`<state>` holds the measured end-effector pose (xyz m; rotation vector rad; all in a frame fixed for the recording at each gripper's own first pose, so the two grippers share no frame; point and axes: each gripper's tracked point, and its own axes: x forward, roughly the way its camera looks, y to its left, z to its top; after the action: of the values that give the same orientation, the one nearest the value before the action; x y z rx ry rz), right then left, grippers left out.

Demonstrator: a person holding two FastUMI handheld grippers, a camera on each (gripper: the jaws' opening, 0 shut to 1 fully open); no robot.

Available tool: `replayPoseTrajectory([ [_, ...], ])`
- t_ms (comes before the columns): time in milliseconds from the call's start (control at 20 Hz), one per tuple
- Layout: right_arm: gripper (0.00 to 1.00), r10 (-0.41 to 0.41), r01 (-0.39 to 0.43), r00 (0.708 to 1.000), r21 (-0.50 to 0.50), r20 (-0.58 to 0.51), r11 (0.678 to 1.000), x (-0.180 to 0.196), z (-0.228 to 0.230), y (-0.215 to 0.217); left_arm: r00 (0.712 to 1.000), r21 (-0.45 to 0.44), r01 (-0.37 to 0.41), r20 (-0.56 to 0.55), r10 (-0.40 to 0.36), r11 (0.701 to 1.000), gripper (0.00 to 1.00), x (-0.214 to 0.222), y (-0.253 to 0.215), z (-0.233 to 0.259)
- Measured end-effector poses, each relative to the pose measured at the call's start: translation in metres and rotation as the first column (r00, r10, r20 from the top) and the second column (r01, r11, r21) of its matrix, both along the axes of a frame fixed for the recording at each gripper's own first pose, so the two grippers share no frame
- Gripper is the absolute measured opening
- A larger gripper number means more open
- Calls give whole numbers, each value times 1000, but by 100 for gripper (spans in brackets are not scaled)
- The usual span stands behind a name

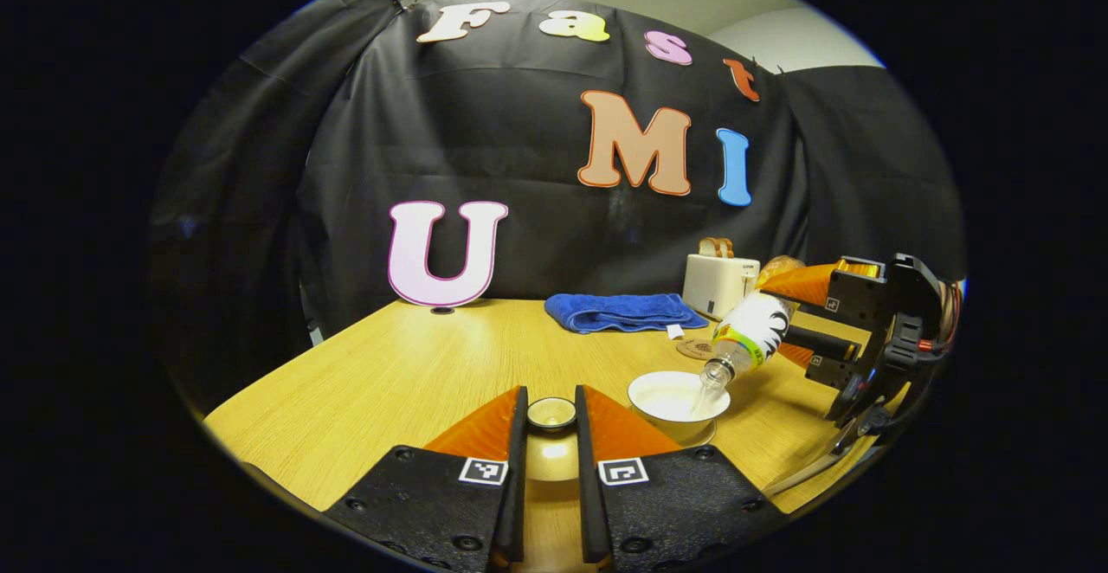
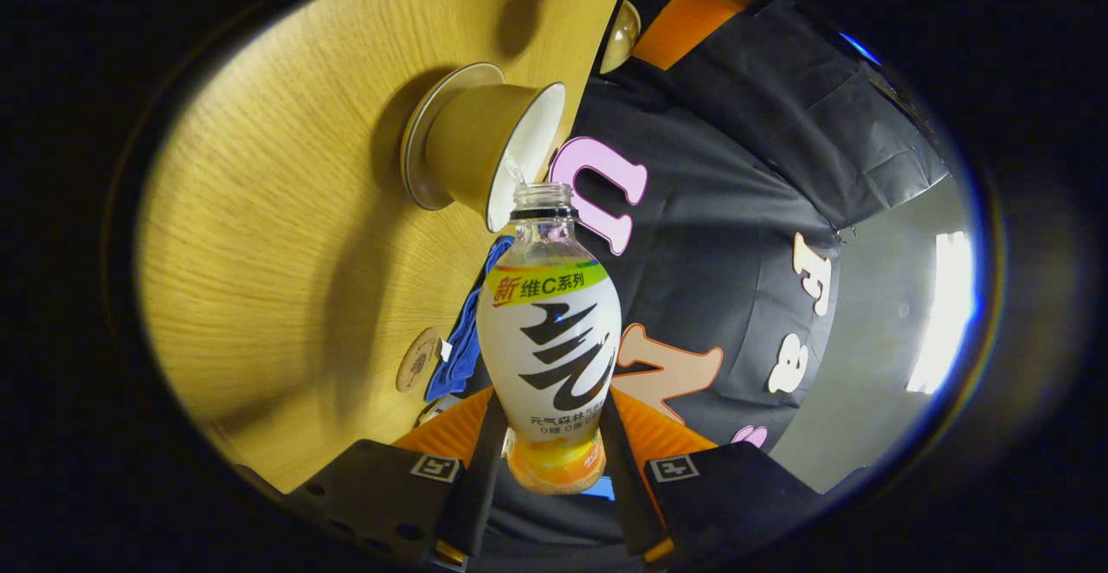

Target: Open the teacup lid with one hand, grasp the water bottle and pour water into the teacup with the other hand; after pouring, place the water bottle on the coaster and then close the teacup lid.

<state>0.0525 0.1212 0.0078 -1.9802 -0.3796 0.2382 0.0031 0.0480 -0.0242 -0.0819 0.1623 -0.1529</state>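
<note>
Left gripper (image 1: 551,421): pinching teacup lid (image 1: 551,414), raised beside teacup (image 1: 678,402). Right gripper (image 2: 554,434): clamping tilted water bottle (image 2: 550,331), mouth at rim. Coaster (image 1: 695,349) behind, uncovered.

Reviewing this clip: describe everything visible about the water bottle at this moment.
The water bottle is a bulbous clear plastic one with a mostly white label, a green-yellow band near the neck and an orange base. Its cap is off. The right gripper holds it near the base, tilted mouth-down over the teacup, with water streaming into the cup. It is off the table.
</note>
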Motion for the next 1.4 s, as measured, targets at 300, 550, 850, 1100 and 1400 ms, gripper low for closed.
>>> replayPoseTrajectory([
  [300, 65, 42, -38, 998, -69, 55, 997, -5, 2, 7, 1000, -2, -2, -6, 2, 1000, 23, 0, 0, -1],
  [550, 64, -9, 9, 1000, 6, -8, 1000, -3, -2, 1, 1000, 5, -6, -1, 6, 1000, 23, 0, 2, 0],
  [850, 65, -69, 103, 986, 232, -151, 967, -6, -21, -8, 1000, -1, 3, -4, -3, 1000, 23, 0, -1, 1],
  [1100, 65, -85, 196, 958, 405, -275, 893, -5, -29, -16, 1000, 5, 6, 14, -6, 1000, 23, -1, -3, 9],
  [1400, 64, -40, 277, 917, 562, -397, 779, -9, -29, -9, 1000, 10, 12, 17, -12, 1000, 23, -1, -7, 14],
])
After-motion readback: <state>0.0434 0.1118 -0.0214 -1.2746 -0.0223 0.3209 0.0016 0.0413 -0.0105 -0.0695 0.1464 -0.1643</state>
